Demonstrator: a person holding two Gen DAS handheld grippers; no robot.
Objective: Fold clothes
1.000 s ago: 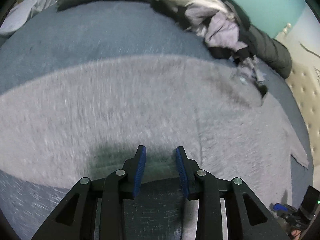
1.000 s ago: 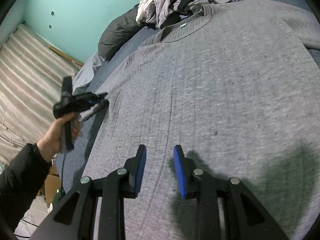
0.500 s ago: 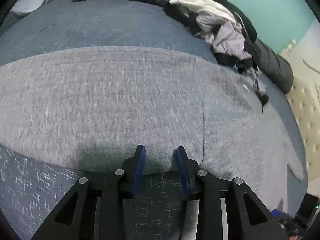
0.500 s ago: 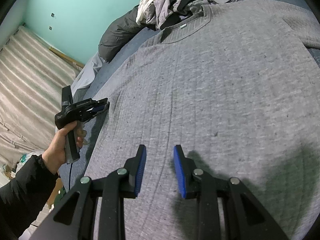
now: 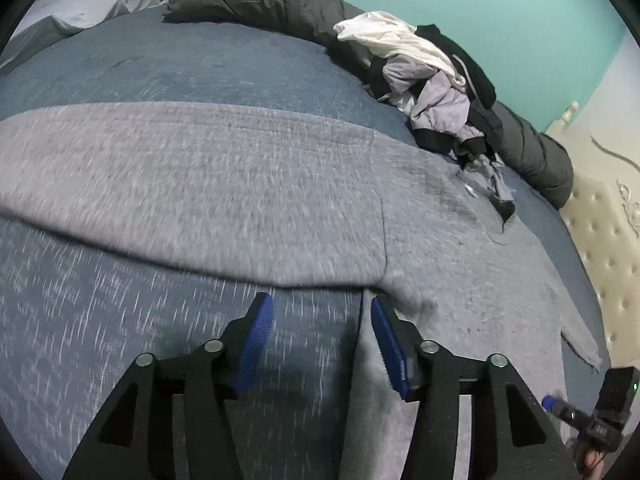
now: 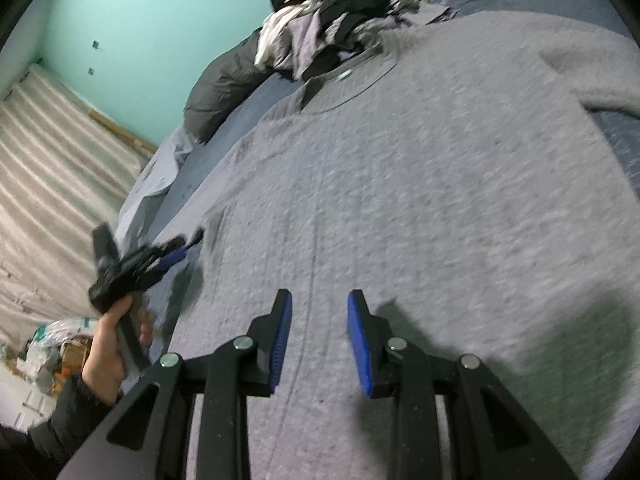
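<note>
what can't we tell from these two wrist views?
- Sweater hem: right wrist view, cut off by the bottom edge and hidden behind the right tool.
- Far sleeve end: left wrist view, runs off the left edge.
- Clothes pile: both views, tangled and small; separate items can't be counted.
- Left tool, jaws opening: motion blur hides whether the right finger touches the sweater edge.
- Neck label: right wrist view, too small to read.

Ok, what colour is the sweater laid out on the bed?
Heathered light grey sweater; the right wrist view shows it best.
</note>
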